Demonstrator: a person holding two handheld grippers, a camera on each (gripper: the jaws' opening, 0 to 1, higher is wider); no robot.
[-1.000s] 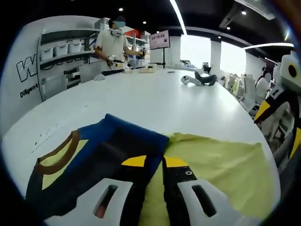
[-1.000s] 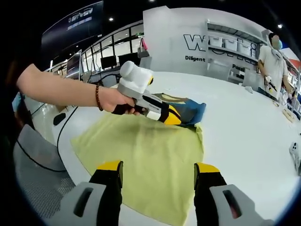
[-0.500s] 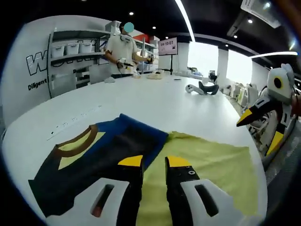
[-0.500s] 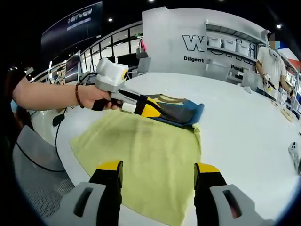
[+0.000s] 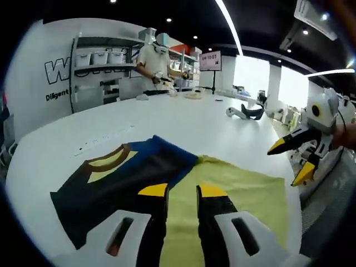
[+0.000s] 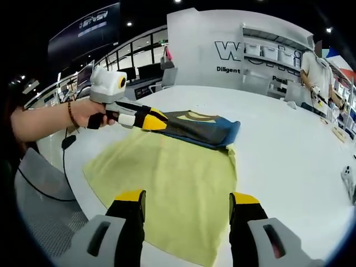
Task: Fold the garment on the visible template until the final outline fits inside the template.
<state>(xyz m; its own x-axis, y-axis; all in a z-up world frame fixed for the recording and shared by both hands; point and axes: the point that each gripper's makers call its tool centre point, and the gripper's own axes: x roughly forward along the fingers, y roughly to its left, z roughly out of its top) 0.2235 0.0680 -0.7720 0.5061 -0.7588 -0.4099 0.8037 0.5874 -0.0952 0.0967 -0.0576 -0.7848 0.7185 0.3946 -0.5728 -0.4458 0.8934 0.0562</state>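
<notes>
Garment (image 6: 197,129) folded, navy, beside yellow-green template (image 6: 172,186).

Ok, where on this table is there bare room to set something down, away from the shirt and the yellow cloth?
The white table is bare beyond the yellow-green cloth and the dark shirt, out toward the shelving wall. In the left gripper view that stretch runs up to a headset. The near edge is crowded: cloth, shirt, the left gripper and the right gripper.
</notes>
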